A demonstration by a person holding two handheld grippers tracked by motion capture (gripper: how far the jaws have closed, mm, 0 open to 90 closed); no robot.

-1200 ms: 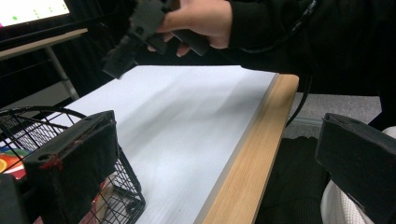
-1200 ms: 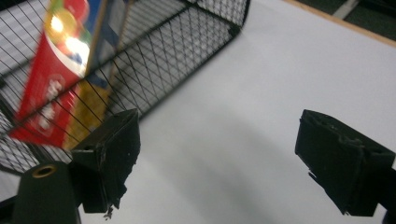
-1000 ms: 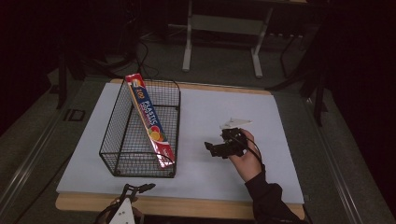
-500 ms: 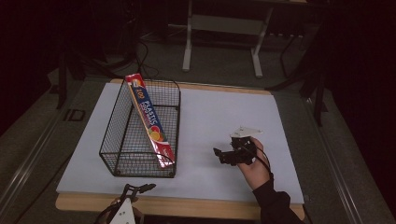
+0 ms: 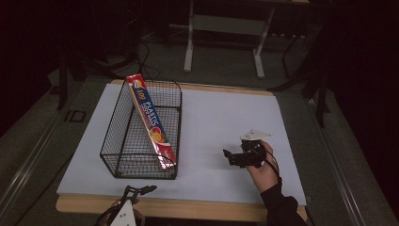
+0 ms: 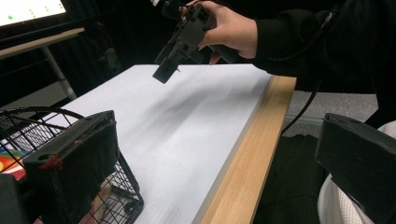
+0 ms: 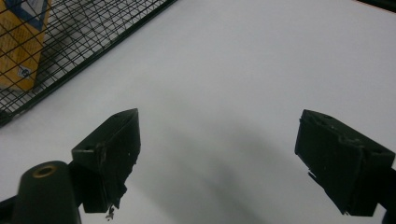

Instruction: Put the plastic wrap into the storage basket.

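A black wire basket point(image 5: 136, 165) stands on the left half of the white tabletop. In it a long red-and-blue plastic wrap box point(image 5: 151, 123) leans from the far left corner down to the near right corner. The box's yellow end point(image 7: 18, 42) shows behind the basket mesh point(image 7: 93, 42) in the right gripper view. My right gripper point(image 5: 229, 156) hovers over bare table to the right of the basket, a hand holding it, jaws wide open and empty point(image 7: 233, 158). My left gripper point(image 5: 141, 189) sits at the table's front edge near the basket's near corner, open and empty point(image 6: 215, 163).
The white mat point(image 5: 226, 117) covers a wooden table whose front edge point(image 6: 243, 172) runs just ahead of my left gripper. A metal stand point(image 5: 226, 28) and cables lie on the dark floor beyond the table. The other hand's gripper point(image 6: 180, 44) hangs above the mat.
My right gripper has drawn back from the basket, toward the table's front right. The basket, the box and my left gripper have stayed put.
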